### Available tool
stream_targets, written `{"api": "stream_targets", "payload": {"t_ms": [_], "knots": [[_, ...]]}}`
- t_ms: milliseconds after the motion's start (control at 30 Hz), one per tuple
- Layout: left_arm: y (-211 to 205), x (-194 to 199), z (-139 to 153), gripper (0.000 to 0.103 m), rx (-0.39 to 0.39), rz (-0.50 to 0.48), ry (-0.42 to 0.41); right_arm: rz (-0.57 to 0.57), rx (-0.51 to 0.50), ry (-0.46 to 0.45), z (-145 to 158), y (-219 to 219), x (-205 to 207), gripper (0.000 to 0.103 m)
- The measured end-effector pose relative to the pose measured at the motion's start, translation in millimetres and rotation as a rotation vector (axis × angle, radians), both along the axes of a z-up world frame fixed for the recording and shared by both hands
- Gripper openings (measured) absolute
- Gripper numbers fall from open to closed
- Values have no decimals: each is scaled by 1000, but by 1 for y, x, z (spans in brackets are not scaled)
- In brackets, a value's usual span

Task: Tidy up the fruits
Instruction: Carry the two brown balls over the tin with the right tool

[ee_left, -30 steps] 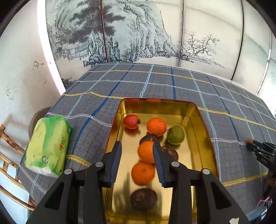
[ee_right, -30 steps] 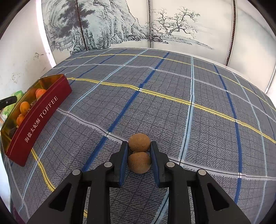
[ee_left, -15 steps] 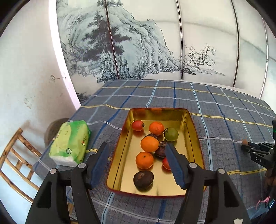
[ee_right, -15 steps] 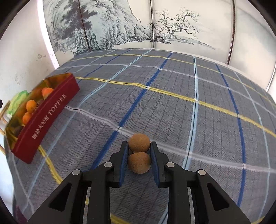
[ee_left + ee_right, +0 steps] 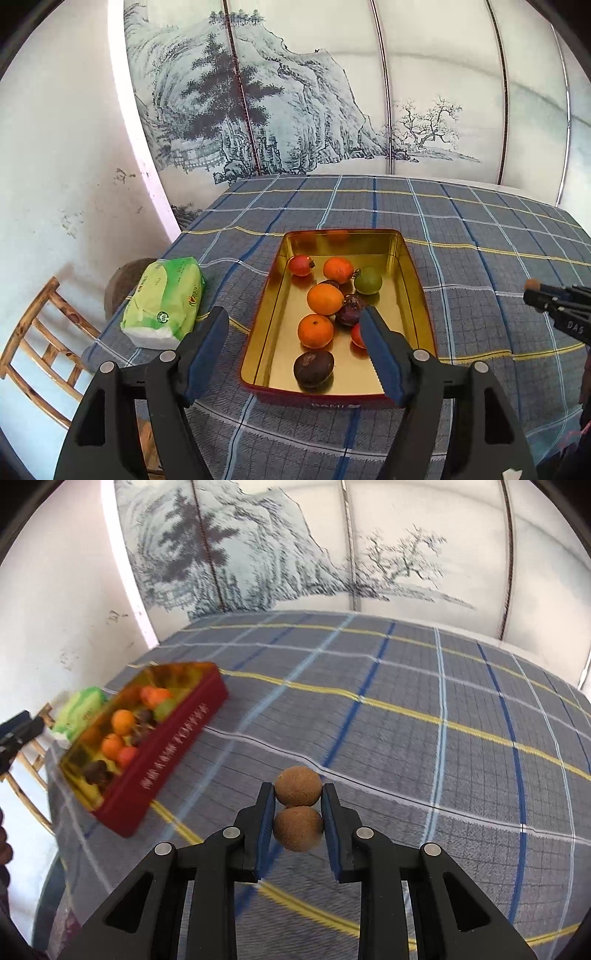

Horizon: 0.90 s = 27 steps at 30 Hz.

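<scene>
Above the checked surface (image 5: 406, 709), two brown fruits (image 5: 297, 808) sit clenched in the right gripper (image 5: 297, 814) fingers, apart from the tin (image 5: 413, 266) holding oranges (image 5: 325, 298) and others. Left gripper (image 5: 295, 339), empty, is opening. Motion blurs the tin's lettering.

A glossy gold-lined red metal tin (image 5: 413, 291) sits on a matt grey plaid woven cloth (image 5: 461, 236); beside it, a shiny green plastic tissue pack (image 5: 164, 301). Two rough, matt brown round fruits (image 5: 297, 814) sit between black plastic tool (image 5: 297, 814) fingers.
</scene>
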<state>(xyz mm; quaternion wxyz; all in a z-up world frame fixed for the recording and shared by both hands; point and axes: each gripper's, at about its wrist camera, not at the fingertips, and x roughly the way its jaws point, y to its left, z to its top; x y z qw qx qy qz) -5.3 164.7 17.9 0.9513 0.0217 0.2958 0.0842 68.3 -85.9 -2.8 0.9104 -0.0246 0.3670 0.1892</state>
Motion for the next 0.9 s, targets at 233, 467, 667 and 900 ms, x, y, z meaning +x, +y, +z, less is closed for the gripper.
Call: {"api": "stream_targets", "payload": {"t_ms": [233,467,667,900], "knots": [[2,-9,-3,75,-7,-2,1,50,34,-47,24,20,-23,27],[8,-28,-7,75,-20,1,-4,90,28,-68,36,35,-38,27],[19,-39,-9,76,-35,21,-4,181,17,-69,43,70,-46,27],[27,-51,-11,79,-42,28,-5,286,14,-38,43,122,-37,27]]}}
